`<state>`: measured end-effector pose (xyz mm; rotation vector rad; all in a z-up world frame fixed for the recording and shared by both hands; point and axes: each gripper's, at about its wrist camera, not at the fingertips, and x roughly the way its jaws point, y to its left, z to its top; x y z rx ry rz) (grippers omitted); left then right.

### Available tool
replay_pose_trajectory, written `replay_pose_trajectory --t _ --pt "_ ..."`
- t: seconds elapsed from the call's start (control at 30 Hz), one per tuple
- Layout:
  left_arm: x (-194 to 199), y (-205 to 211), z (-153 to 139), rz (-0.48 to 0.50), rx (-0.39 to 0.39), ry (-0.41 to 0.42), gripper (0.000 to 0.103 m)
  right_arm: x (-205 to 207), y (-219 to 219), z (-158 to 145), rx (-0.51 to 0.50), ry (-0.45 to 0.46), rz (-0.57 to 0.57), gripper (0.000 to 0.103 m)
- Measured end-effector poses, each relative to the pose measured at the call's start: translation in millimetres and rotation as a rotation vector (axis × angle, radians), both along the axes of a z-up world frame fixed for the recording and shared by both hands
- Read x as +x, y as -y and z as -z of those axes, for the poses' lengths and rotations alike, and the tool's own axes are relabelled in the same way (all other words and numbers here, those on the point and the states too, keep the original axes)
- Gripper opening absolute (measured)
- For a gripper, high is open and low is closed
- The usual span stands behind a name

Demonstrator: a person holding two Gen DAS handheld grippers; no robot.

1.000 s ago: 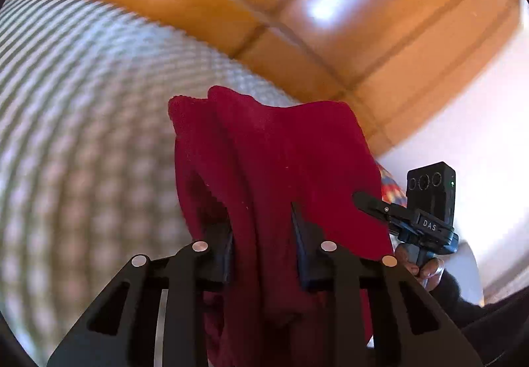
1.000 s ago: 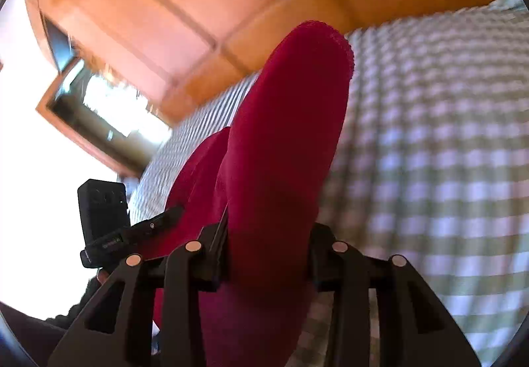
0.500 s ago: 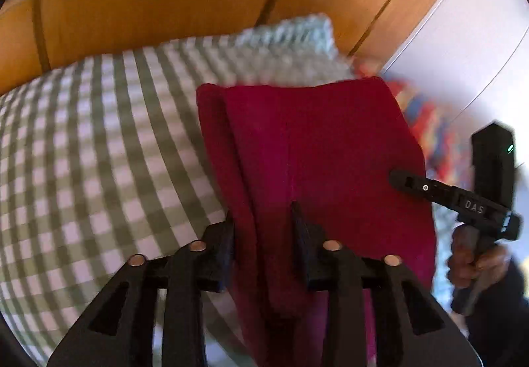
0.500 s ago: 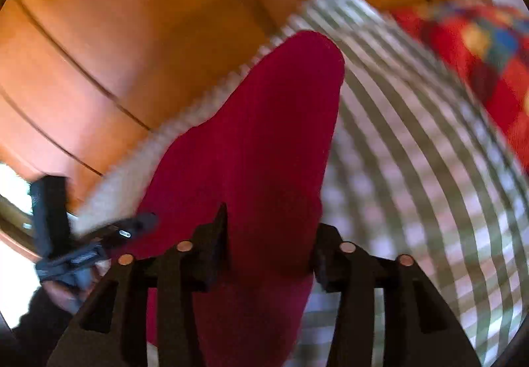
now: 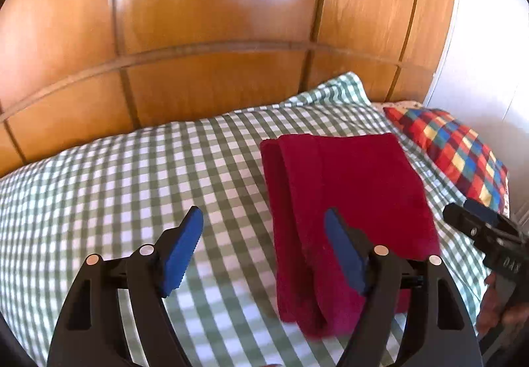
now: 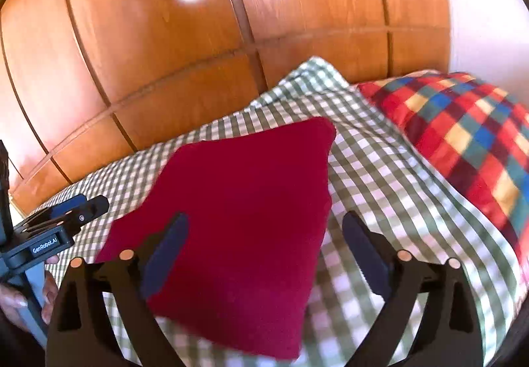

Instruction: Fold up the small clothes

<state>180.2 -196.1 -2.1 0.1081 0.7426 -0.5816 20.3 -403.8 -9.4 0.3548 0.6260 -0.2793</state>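
A folded dark red cloth (image 5: 347, 198) lies flat on the green-and-white checked bedding (image 5: 132, 195). In the left wrist view my left gripper (image 5: 263, 213) hovers over the cloth's left edge. Its jaws are opening, and neither blue pad (image 5: 183, 248) touches the cloth. In the right wrist view the red cloth (image 6: 251, 195) lies under and between the jaws of my right gripper (image 6: 266, 218), which are opening too, with both pads clear of the fabric. Each view shows the other gripper at its edge: the right gripper (image 5: 476, 225) and the left gripper (image 6: 66, 221), each held by a hand.
A multicoloured checked pillow (image 6: 463, 135) lies right of the cloth, also seen as the pillow (image 5: 453, 152) in the left wrist view. A glossy wooden panelled wall (image 5: 215, 36) stands behind the bed, with a white wall (image 5: 479, 36) at the right.
Both grippers were shut on the red cloth and holding it up. Now both have let go, their jaws stand wide, and the cloth lies folded on the checked bedding.
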Motion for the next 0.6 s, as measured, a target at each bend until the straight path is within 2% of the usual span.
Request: replay_pose_trajectory --t 0.03,0.23,0.37,0.47,0.6 --pt "-9.5 -6.6 -3.6 -0.008 -0.004 0.011 0.075 10.8 -3.1 -0.6 0.003 -0.001 0.012 0.095" --pt "-55.4 -29.4 -20.2 -0.053 -0.009 0.081 0.086 -12.6 -43.5 2.8 -0.065 -0.037 0.105 0.100" --pt "-78.0 -44.0 -26.0 -0.104 0.006 0.117 0.093 -25.9 -69.4 2.3 -0.137 -0.071 0.099 0.101" --pt "-93.6 -56.5 -29.0 -0.128 0.009 0.125 0.098 -36.6 -87.4 1.7 -0.168 -0.063 0.113 0.101" --pt "-111.6 -67.6 -30.5 -0.153 0.027 0.152 0.099 -45.5 -99.8 -1.9 -0.186 -0.047 0.151 0.101"
